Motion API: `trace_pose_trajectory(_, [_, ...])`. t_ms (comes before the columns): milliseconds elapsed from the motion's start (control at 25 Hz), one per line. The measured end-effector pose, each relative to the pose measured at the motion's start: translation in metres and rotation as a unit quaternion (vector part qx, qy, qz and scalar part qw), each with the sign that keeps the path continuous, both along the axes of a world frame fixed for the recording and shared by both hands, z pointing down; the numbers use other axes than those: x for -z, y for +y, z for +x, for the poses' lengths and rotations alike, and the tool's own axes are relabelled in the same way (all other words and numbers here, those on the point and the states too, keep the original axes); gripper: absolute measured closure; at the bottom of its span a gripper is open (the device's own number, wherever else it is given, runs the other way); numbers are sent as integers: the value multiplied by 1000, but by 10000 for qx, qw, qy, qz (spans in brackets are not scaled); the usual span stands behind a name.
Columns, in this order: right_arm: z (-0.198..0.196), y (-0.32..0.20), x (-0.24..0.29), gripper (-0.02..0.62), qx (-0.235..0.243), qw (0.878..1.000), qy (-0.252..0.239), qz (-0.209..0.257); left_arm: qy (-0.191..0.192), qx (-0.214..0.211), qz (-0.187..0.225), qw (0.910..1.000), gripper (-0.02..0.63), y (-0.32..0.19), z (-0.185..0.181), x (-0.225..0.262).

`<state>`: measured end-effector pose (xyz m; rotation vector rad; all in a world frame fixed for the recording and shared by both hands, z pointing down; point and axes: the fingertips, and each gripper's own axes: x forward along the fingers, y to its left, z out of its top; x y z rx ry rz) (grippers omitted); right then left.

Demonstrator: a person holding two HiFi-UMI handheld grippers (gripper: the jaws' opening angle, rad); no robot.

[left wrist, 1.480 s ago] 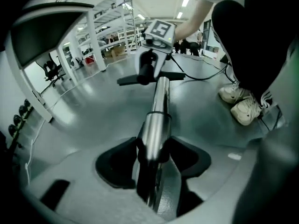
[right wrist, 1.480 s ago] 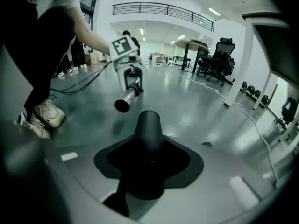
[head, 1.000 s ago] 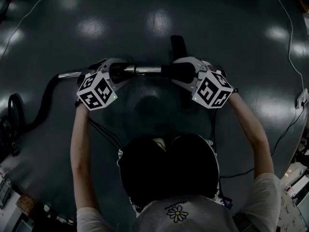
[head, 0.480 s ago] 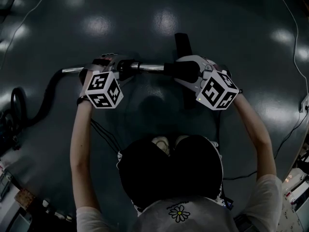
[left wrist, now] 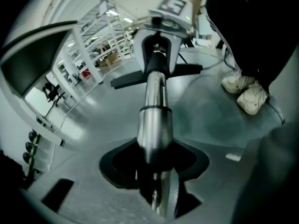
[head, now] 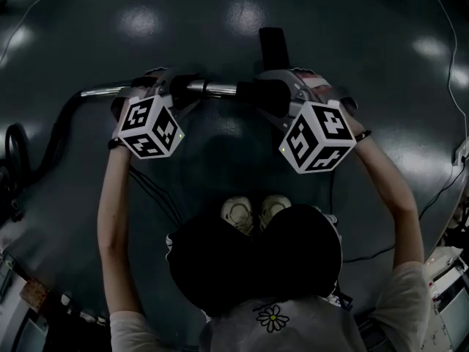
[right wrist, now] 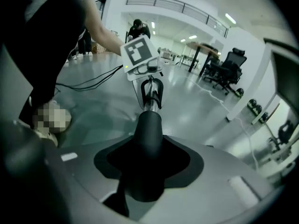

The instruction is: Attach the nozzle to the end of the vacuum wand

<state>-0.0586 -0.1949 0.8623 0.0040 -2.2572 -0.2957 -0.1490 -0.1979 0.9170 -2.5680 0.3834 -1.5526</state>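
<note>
Head view: left tool [head: 176,92] clamped on wand [head: 216,88], jaws just closed further; right tool [head: 275,94] gripping nozzle [head: 253,92] collar, which meets wand end between tools. Advice: keep both parts in line, push straight, avoid tilt until seated.

Vacuum wand [head: 212,88]: chrome tube, stepped diameter, held level above floor [head: 352,20], running crosswise. Nozzle [head: 265,94]: black, neck coaxial with wand, tube end entering neck; flat head projecting away from person. Seating depth unclear.
</note>
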Motion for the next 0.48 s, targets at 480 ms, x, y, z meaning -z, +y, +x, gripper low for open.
trace_pose_trajectory(480, [-20, -8, -4, 402, -127, 9980, -260, -565, 350, 370, -318, 9982, 390, -5, -4, -11])
